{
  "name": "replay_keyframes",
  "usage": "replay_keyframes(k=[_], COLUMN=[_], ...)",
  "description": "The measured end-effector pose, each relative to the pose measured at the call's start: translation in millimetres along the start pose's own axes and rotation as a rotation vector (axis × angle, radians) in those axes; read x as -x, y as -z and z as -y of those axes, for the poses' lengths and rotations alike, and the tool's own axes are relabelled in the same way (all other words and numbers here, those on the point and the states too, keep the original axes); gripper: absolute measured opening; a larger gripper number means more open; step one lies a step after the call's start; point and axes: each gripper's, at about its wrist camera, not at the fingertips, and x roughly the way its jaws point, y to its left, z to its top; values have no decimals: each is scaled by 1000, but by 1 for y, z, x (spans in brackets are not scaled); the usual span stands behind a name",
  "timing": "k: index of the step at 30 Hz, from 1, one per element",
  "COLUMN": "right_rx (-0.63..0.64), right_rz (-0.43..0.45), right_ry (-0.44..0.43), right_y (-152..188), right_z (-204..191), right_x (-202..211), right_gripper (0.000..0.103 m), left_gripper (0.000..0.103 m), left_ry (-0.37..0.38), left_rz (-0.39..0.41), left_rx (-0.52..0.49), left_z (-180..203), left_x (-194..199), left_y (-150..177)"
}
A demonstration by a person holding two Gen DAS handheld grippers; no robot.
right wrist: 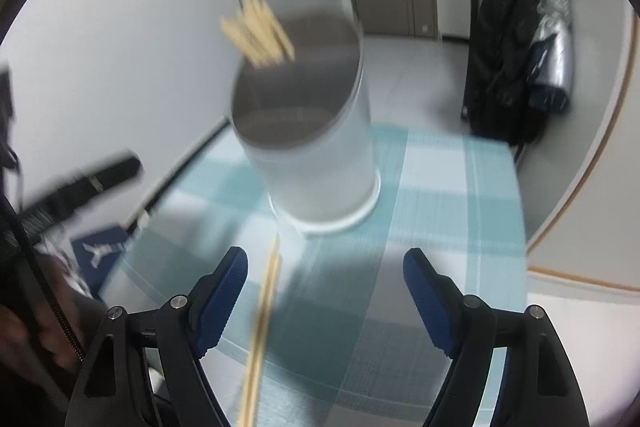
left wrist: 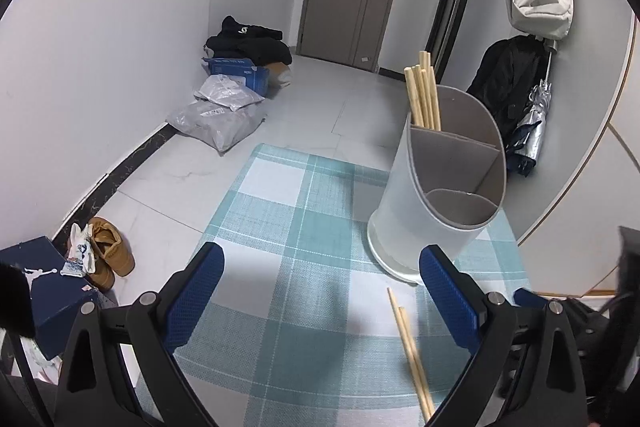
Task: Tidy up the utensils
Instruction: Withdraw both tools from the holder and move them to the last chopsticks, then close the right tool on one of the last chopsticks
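Chopsticks [left wrist: 410, 351] loose on checked tablecloth [left wrist: 304, 267] before divided holder [left wrist: 436, 211], between both hand-held grippers' wide-apart, empty jaws.

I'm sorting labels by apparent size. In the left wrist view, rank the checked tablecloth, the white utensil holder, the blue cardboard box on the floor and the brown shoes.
1. checked tablecloth
2. white utensil holder
3. and 4. unsure: blue cardboard box and brown shoes look alike, and the box is farther away.

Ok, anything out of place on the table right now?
Yes: two loose chopsticks lie flat on the checked cloth in front of the holder, while the other chopsticks stand in its back compartment.
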Motion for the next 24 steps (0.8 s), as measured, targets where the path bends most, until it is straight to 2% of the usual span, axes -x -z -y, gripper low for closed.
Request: replay_keyframes(k=[5,8,12,13,18,20,22,24], right_rx=[25,20,29,34,93,134,154,154], right_rz=[-84,-118,-186,-193,-198,-195,-190,-193], right_ry=[27,40,46,45,57,90,93,87], right_y=[2,0,0,2,3,4,4,4], right_z=[-8,-9,-17,-19,-33,-39,-42,-43], right_x=[-32,-45,-65,-68,-75,-76,-76,-76], right_gripper=[78,77,64,61,60,58,52,50], left_gripper=[97,97,97,97,97,97,97,97], left_ry=[21,-13,-6,-1,3,1,-7,-13], left_rz=[-24,-18,-32,-36,-50,-59,-62,-68], left_rx=[35,64,95,99,107,109,106,105], left_z=[-11,-19,-28,-30,-33,-34,-36,-38], left_x=[-5,-7,-8,-9,-11,-13,-13,-14], left_y=[-4,-6,-8,-8,-7,-8,-8,-8])
